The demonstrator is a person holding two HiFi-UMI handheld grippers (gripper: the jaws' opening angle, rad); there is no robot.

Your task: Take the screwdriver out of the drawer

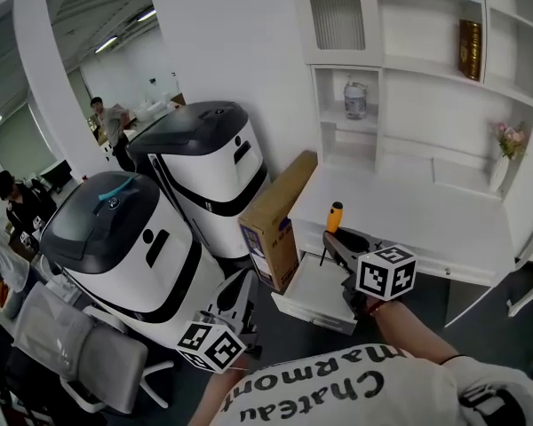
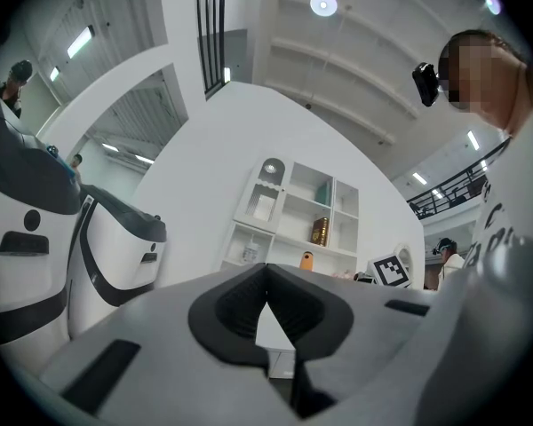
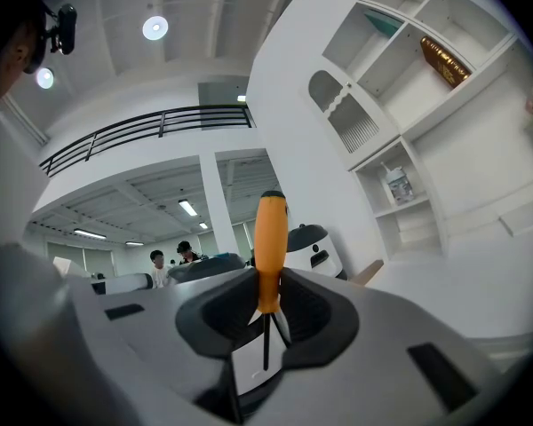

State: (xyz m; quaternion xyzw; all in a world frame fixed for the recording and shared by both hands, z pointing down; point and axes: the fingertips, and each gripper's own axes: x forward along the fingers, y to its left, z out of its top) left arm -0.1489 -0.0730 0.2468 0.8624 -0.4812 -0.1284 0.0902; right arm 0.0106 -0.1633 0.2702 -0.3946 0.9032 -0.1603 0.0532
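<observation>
The screwdriver is gripped in the right tool, clear of the open white drawer. In the right gripper view, the 2 jaws are seen partly closed, with the pads pressed on the lower end of the orange handle. The screwdriver is held upright across the right tool: most of the handle stands above the jaws, and the thin dark shaft hangs below them. In the head view, the screwdriver is seen above the front edge of the white counter, with the drawer pulled out just below it. Whether anything is left in the drawer cannot be told.

The left tool is held lower and to the left, apart from the drawer and beside a white machine with a dark lid. In the left gripper view, the jaws of the left tool are closed with their tips together, and nothing is held between them. The orange handle is seen beyond them in the distance. A cardboard box is leaned against the left end of the counter.
</observation>
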